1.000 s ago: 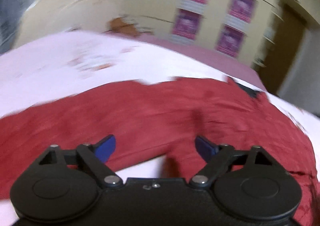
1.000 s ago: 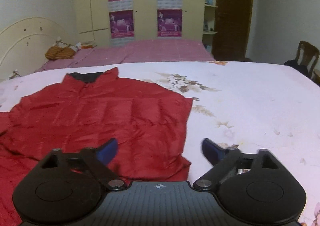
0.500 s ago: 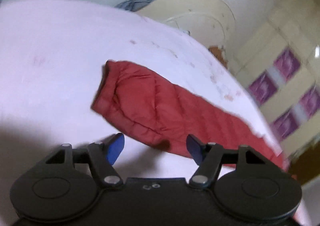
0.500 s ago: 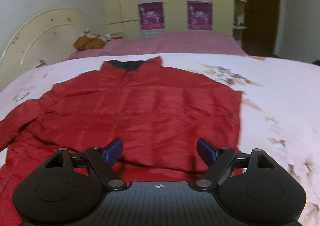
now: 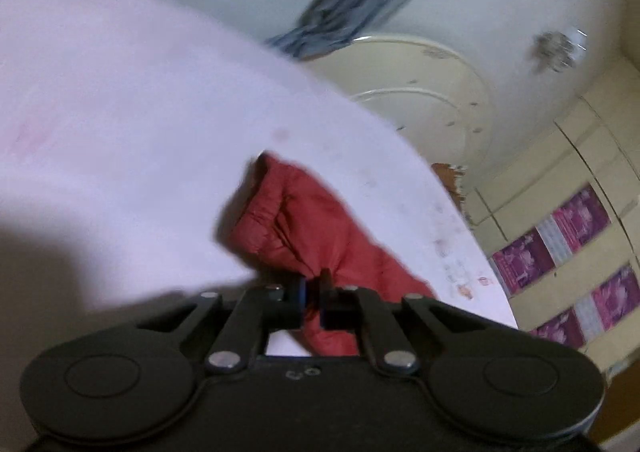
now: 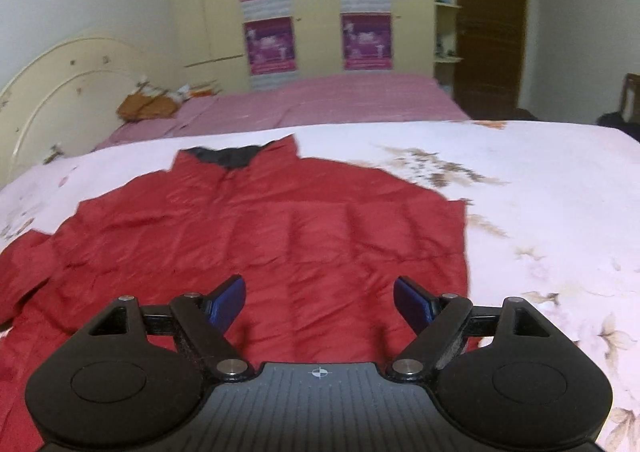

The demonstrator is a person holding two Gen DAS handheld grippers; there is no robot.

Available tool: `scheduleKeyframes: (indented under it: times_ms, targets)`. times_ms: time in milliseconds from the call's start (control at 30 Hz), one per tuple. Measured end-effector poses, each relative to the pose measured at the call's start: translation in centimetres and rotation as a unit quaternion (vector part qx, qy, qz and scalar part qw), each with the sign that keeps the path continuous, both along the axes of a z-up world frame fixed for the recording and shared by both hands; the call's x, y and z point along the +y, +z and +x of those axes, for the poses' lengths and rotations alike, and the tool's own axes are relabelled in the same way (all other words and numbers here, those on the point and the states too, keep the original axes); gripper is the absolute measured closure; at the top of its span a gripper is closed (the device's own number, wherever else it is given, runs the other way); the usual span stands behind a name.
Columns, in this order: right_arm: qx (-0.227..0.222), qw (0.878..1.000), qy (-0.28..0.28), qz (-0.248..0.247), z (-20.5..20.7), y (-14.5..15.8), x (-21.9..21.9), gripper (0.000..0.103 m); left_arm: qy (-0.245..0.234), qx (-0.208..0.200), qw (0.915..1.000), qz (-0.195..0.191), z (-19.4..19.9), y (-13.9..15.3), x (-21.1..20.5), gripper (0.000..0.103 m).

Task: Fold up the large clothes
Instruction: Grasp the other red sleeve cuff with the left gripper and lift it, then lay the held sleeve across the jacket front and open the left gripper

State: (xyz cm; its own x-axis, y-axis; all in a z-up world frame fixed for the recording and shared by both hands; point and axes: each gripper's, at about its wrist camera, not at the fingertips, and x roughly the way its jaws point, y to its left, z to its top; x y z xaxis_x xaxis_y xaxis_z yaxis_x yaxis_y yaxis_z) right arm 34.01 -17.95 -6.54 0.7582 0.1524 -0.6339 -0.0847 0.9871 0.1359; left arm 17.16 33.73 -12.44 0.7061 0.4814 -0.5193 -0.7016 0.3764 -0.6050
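Note:
A red padded jacket (image 6: 260, 236) lies spread flat on the white floral bedspread (image 6: 540, 211), its dark-lined collar (image 6: 228, 155) at the far side. My right gripper (image 6: 318, 302) hangs open just above the jacket's lower body, with nothing between its blue pads. In the left wrist view one sleeve (image 5: 308, 228) of the jacket stretches away over the bedspread, its cuff (image 5: 256, 195) at the far end. My left gripper (image 5: 312, 302) is shut on the sleeve's fabric, pinching a fold between its pads. The view is tilted by the gripper's roll.
A cream headboard (image 6: 60, 91) stands at the left, also seen as the headboard (image 5: 420, 99) in the left wrist view. Behind lies a pink bed (image 6: 340, 99) with an orange bundle (image 6: 146, 107). A wardrobe with purple posters (image 6: 316, 3), a brown door (image 6: 490, 23) and a chair (image 6: 630, 95) line the back.
My left gripper swung from the jacket's body to the sleeve, rolled, and shut on the sleeve fabric. The right gripper drifted sideways to over the jacket's middle, still open.

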Motion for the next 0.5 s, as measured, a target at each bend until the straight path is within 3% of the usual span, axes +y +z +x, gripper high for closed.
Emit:
scheduleKeyframes:
  times_ms: [133, 233, 367, 500]
  targets:
    - [0.008, 0.999, -0.029, -0.011, 0.6, -0.1, -0.8, 0.022, -0.073, -0.023, 0.9940, 0.079, 3.2, 3.8, -2.9, 0.098]
    - [0.022, 0.998, -0.050, -0.020, 1.0, -0.6, -1.3, 0.021, -0.158, -0.030, 0.9778, 0.135, 7.3, 6.2, -6.9, 0.098]
    - [0.032, 0.996, -0.075, -0.018, 1.0, -1.1, -2.5, 0.021, -0.271, -0.026, 0.9434, 0.189, 12.6, 7.9, -13.7, 0.098]
    - [0.034, 0.995, -0.095, -0.002, 0.6, -1.2, -4.1, 0.021, -0.367, -0.002, 0.9072, 0.206, 17.1, 7.6, -20.3, 0.098]
